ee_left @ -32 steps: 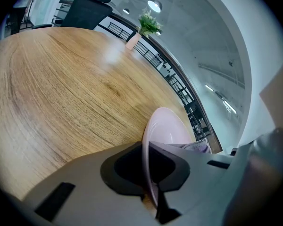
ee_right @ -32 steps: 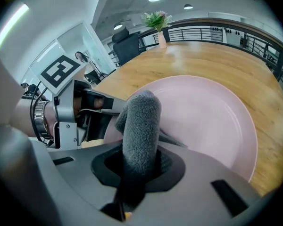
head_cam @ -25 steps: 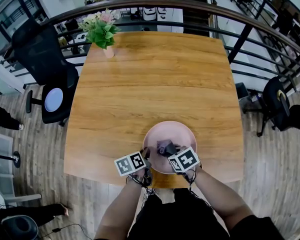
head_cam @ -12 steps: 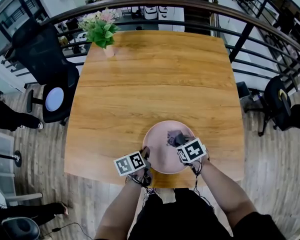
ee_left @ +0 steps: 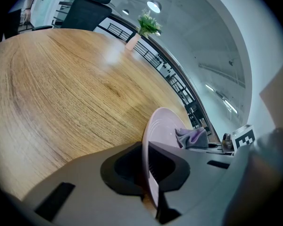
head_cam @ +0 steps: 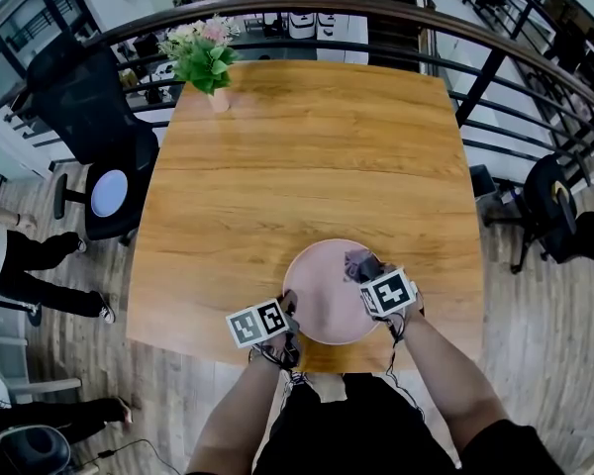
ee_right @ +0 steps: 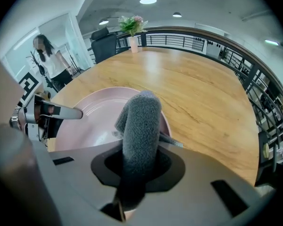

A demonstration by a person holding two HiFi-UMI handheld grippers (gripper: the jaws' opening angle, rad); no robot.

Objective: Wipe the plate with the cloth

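A pink plate (head_cam: 322, 290) lies near the front edge of the wooden table (head_cam: 307, 156). My left gripper (head_cam: 287, 310) is shut on the plate's left rim; in the left gripper view the plate (ee_left: 161, 126) stands edge-on between the jaws. My right gripper (head_cam: 369, 273) is shut on a grey cloth (head_cam: 357, 262) and holds it against the plate's right side. In the right gripper view the cloth (ee_right: 140, 131) fills the jaws, with the plate (ee_right: 101, 121) below it. The left gripper (ee_right: 47, 113) shows there at the plate's far rim.
A vase of flowers (head_cam: 204, 59) stands at the table's far left corner. A black railing (head_cam: 376, 13) runs behind the table. Office chairs (head_cam: 89, 137) stand on the left and one (head_cam: 554, 206) on the right. A person's legs (head_cam: 25, 265) are at the left edge.
My right gripper has slid the cloth from the middle of the plate to its right side. The left gripper and the plate have stayed put. A person has walked into view at the left.
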